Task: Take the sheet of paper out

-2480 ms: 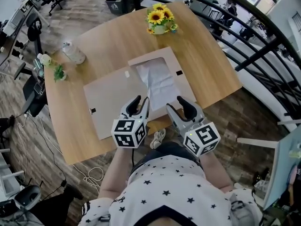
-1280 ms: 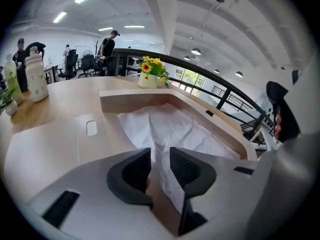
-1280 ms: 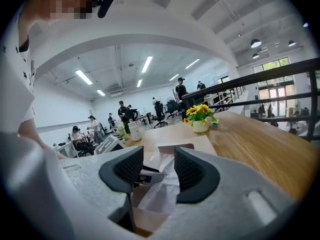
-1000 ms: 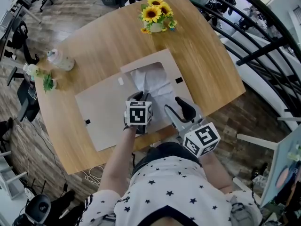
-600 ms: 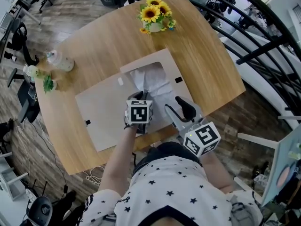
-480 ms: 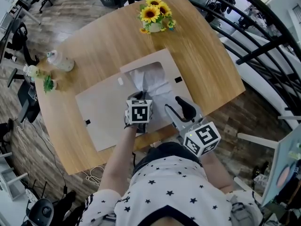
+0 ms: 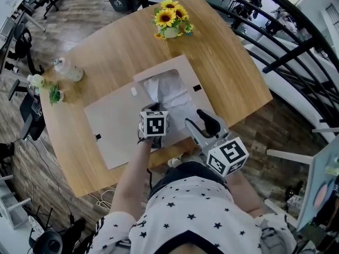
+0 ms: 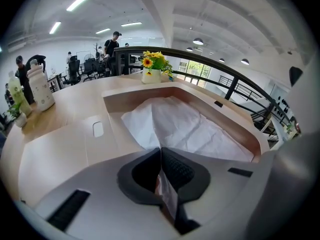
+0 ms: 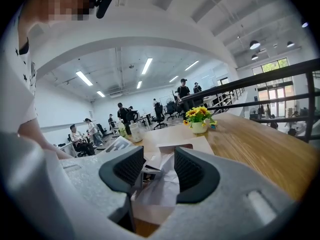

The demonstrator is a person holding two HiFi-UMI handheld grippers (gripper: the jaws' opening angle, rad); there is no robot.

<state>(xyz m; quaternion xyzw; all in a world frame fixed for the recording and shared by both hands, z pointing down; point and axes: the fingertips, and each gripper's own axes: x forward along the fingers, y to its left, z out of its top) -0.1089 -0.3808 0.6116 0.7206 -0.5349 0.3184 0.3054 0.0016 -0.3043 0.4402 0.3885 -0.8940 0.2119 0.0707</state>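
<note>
A crumpled white sheet of paper (image 7: 170, 95) lies in the open recess of a flat cardboard box (image 7: 114, 121) on the wooden table. My left gripper (image 7: 153, 110) points down at the sheet's near edge. In the left gripper view its jaws (image 8: 161, 154) are shut, with a fold of the paper (image 8: 192, 129) pinched between the black pads. My right gripper (image 7: 196, 118) hovers beside it at the box's near right corner. Its jaws (image 9: 155, 166) stand open with nothing between them, and the paper (image 9: 164, 186) shows beyond them.
A pot of sunflowers (image 7: 169, 21) stands at the table's far edge. A bottle (image 7: 68, 70) and a small plant (image 7: 53, 93) are at the left side. The box's flap (image 8: 75, 144) spreads to the left. Black railings (image 7: 286, 52) run to the right of the table.
The left gripper has gone from the table's near edge forward onto the paper's near edge and has stayed there over the last second. The right gripper has kept its place.
</note>
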